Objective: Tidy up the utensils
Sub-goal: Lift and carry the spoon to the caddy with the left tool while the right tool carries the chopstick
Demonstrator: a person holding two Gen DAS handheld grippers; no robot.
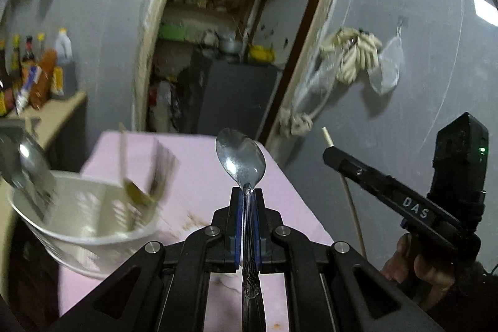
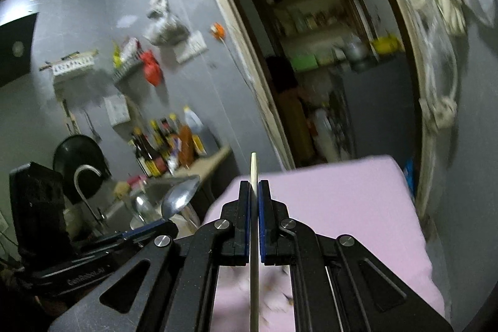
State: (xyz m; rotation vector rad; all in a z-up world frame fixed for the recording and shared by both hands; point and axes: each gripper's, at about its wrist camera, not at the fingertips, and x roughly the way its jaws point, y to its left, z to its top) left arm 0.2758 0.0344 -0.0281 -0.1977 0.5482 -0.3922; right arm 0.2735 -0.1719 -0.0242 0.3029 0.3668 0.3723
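My left gripper (image 1: pixel 247 192) is shut on the neck of a metal spoon (image 1: pixel 241 159), whose bowl points up and away above the pink table (image 1: pixel 280 207). The spoon's patterned handle runs back between the jaws. A white slotted utensil holder (image 1: pixel 84 220) stands at the table's left, with several blurred utensils upright in it. My right gripper (image 2: pixel 253 185) is shut on a pale wooden chopstick (image 2: pixel 253 167), whose tip sticks up past the pads. In the left wrist view that right gripper (image 1: pixel 330 153) hangs to the right, over the table's edge. The right wrist view catches the spoon (image 2: pixel 180 198) at lower left.
A counter (image 1: pixel 59 111) with several sauce bottles (image 1: pixel 31 73) runs along the left wall. A sink with a curved tap (image 2: pixel 84 179) and a dark pan lies beyond it. An open doorway (image 1: pixel 224 36) leads to a cluttered storeroom. Cloth and bags (image 1: pixel 354 55) hang on the right wall.
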